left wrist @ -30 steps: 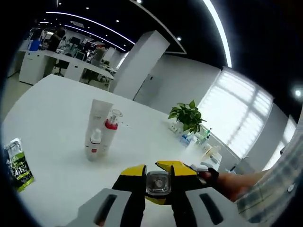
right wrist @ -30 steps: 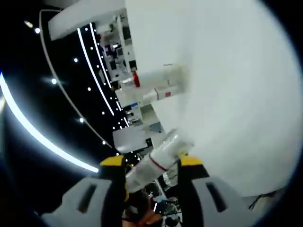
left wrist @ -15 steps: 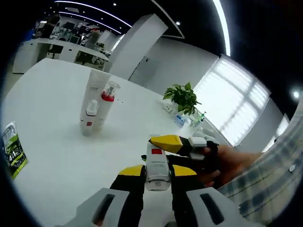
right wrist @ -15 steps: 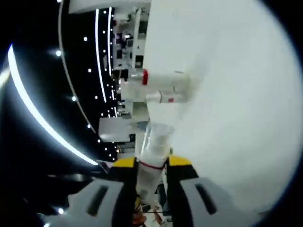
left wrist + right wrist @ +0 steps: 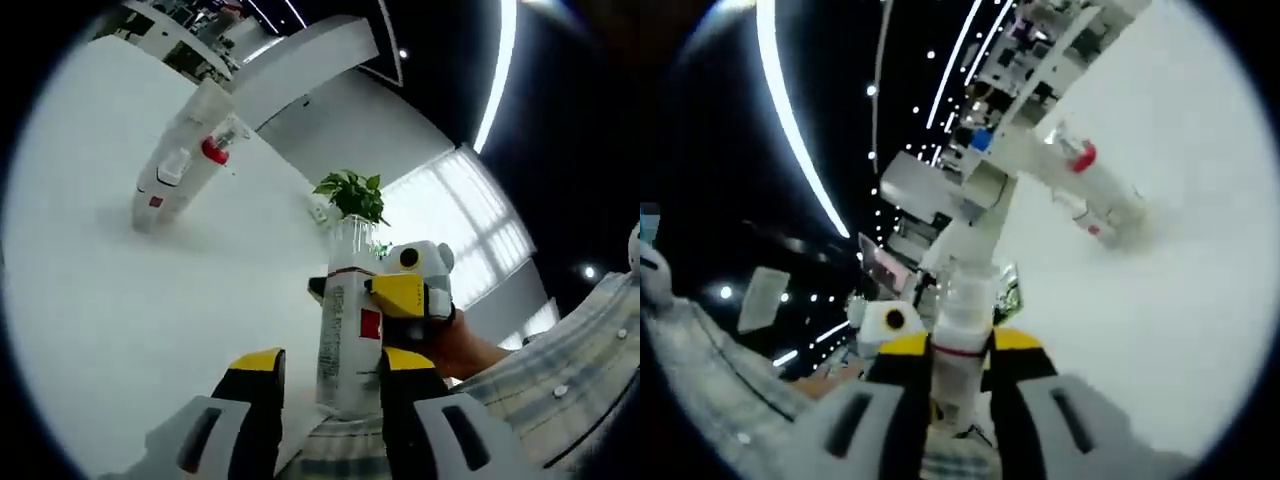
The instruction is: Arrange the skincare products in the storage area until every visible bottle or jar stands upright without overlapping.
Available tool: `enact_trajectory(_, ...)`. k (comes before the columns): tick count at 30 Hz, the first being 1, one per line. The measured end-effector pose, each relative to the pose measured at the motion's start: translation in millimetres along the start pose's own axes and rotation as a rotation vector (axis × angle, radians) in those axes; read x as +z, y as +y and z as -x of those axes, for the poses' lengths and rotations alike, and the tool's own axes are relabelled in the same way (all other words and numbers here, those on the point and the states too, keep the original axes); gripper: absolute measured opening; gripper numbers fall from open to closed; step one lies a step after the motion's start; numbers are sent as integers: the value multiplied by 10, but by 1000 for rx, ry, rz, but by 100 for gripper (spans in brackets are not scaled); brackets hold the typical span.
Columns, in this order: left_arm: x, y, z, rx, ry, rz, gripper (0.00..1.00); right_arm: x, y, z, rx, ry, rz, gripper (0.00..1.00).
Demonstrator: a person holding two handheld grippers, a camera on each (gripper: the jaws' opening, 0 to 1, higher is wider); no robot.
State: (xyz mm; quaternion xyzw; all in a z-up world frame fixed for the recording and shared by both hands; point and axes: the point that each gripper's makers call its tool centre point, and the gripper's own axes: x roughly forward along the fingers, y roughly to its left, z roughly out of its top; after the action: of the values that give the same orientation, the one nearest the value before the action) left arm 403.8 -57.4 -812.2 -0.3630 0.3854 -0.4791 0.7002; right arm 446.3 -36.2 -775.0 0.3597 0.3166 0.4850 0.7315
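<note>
I've swung the bottle [image 5: 345,330] upright in my right gripper [image 5: 958,350], clamped on it between my left gripper's [image 5: 322,375] gaping, empty jaws, ready to stand by the group [image 5: 180,165].

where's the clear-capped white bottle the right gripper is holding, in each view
Left gripper view: white bottle low centre, between the left gripper's tips, clamped by the right gripper.
Right gripper view: bottle bottom centre, cap pointing up.
Shared landmark: red-collared spray bottle standing in the group on the table.
</note>
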Motion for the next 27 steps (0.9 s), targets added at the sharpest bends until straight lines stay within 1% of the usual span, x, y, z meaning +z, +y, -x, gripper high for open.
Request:
enact_trajectory(1, -20, -74, 9, -57, 13, 37, 38, -6, 54, -5, 30, 21, 13, 19)
enact_trajectory(2, -21, -129, 10, -95, 14, 59, 36, 4, 96, -6, 57, 28, 21, 19)
enact_trajectory(3, -23, -178, 11, -125, 15, 72, 35, 9, 142, -2, 84, 31, 25, 19)
enact_trajectory(5, -43, -286, 16, -197, 26, 117, 37, 26, 266, 31, 170, 35, 34, 19)
enact_trajectory(6, -63, -318, 15, -219, 38, 138, 37, 26, 311, 44, 189, 39, 43, 19)
enact_trajectory(7, -113, -363, 25, -262, 71, 141, 36, -15, 355, 61, 211, 65, 59, 19)
enact_trajectory(8, -146, -404, 27, -286, 88, 127, 32, -45, 359, 72, 216, 86, 57, 19)
enact_trajectory(9, -193, -485, 18, -314, 110, 108, 26, -87, 352, 74, 209, 111, 63, 19)
enact_trajectory(10, -232, -495, 11, -318, 127, 73, 26, -112, 355, 82, 218, 127, 67, 19)
enact_trajectory(11, -230, -507, -2, -319, 126, 85, 25, -113, 367, 90, 224, 129, 61, 19)
enact_trajectory(12, -230, -497, -7, -311, 120, 67, 24, -117, 366, 94, 220, 132, 60, 19)
enact_trajectory(15, -225, -459, -17, -291, 112, 75, 23, -119, 286, 114, 182, 137, 42, 20)
enact_trajectory(16, -205, -406, -30, -260, 95, 59, 23, -111, 233, 111, 161, 132, 45, 20)
enact_trajectory(18, -202, -358, -27, -231, 91, 40, 23, -128, 185, 110, 127, 145, 47, 20)
enact_trajectory(19, -188, -295, -22, -198, 82, 26, 23, -131, 137, 98, 96, 152, 75, 21)
enact_trajectory(20, -185, -281, -21, -188, 80, 18, 22, -127, 100, 85, 71, 156, 102, 21)
enact_trajectory(21, -166, -225, -17, -157, 70, -7, 22, -121, 88, 69, 52, 156, 90, 21)
enact_trajectory(22, -158, -209, -16, -145, 66, -10, 22, -119, 80, 54, 40, 158, 88, 22)
enact_trajectory(23, -133, -191, -17, -123, 55, -23, 22, -91, 36, 29, 7, 151, 104, 22)
enact_trajectory(24, -80, -141, -22, -85, 26, -38, 22, -57, 3, 9, -22, 136, 114, 22)
enact_trajectory(26, -5, -90, -22, -48, -9, -26, 22, -1, -49, -21, -75, 112, 116, 23)
enact_trajectory(27, 42, -50, -18, -19, -31, -26, 22, 40, -81, -37, -108, 92, 123, 23)
